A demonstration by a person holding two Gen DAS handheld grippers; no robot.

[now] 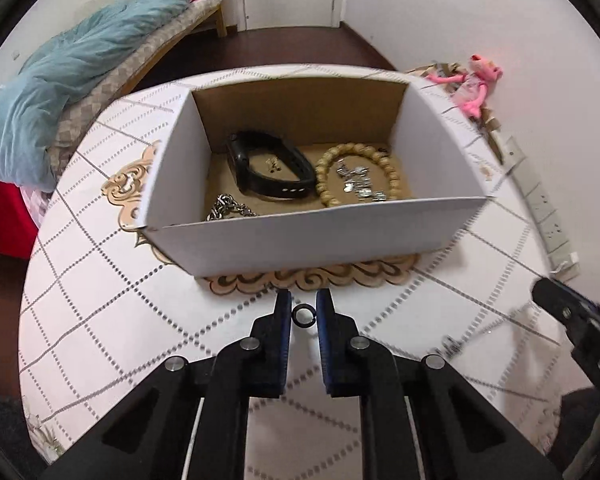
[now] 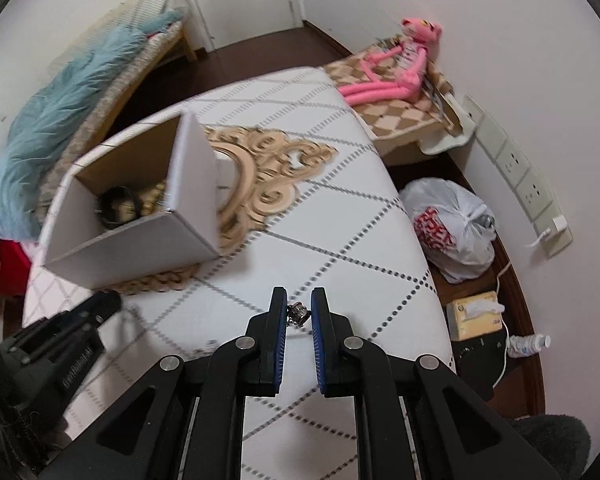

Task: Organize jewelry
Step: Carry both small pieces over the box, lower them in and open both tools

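Observation:
An open white cardboard box [image 1: 300, 236] stands on the table and holds a black wristband [image 1: 270, 170], a wooden bead bracelet [image 1: 358, 176], a silver charm piece [image 1: 360, 186] and a silver chain [image 1: 230, 210]. My left gripper [image 1: 303, 314] is shut on a small black ring [image 1: 303, 314], just in front of the box. My right gripper [image 2: 299, 314] is shut on a small silver ring [image 2: 299, 314] above the table, right of the box [image 2: 140, 232]. The right gripper also shows in the left wrist view [image 1: 572, 320], and the left gripper in the right wrist view [image 2: 80, 316].
The table has a white cloth with a dotted grid [image 2: 340, 240] and a gold ornament [image 2: 268, 168]. A small silver piece [image 1: 452, 346] lies on the cloth. A pink plush toy [image 2: 396, 64] sits at the back right. A plastic bag [image 2: 452, 232] and tissue box [image 2: 476, 314] lie on the floor to the right.

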